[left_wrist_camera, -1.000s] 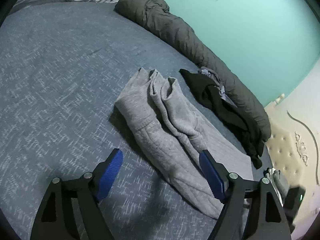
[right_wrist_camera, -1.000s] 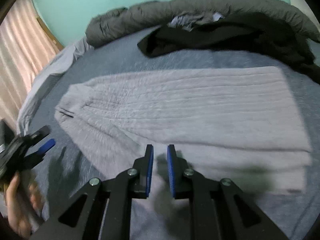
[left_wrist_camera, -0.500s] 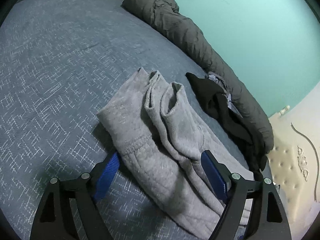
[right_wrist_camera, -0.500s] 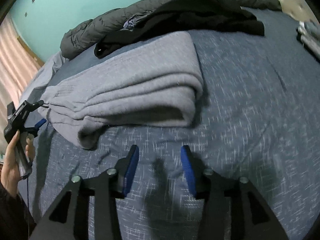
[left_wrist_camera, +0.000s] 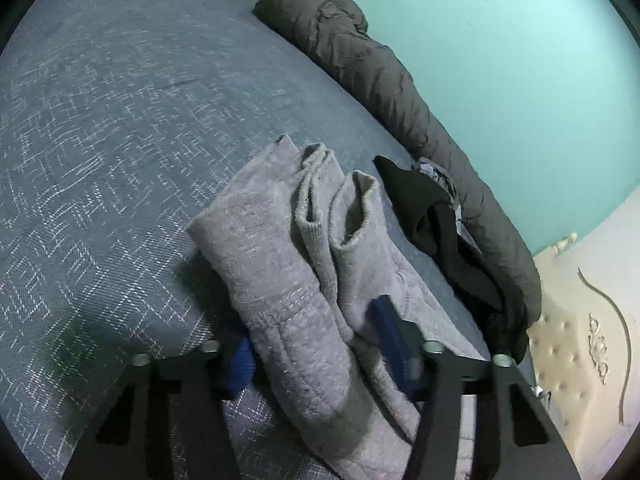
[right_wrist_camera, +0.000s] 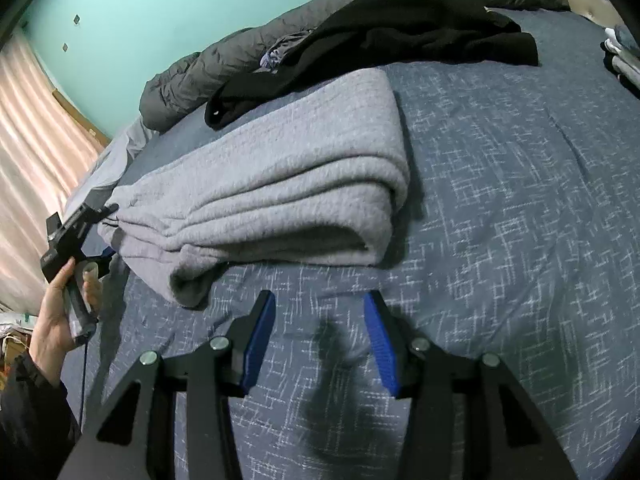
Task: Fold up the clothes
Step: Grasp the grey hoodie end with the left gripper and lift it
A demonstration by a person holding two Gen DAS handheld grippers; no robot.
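Grey garment: the folded grey knit sweatpants lie in the middle of the blue-grey patterned bedspread, cuffs toward the wall end, waist end toward me.
Left gripper: my blue pads now sit on either side of the waist end of the sweatpants, apart, with cloth between them; whether they press it I cannot tell. Half a second ago the cloth was only at their tips, and a second ago it lay clear ahead.
Right gripper: my pads stand wide apart over bare bedspread, just short of the sweatpants' long folded edge, touching nothing. A second ago they were nearly together over the spread-out cloth.
Fold: seen from my right side, the sweatpants are doubled into thick layers, unlike a second ago.
Beyond the sweatpants: a crumpled black garment, then a rolled dark grey quilt along the teal wall.
My left hand: gripping its handle at the sweatpants' waist end.
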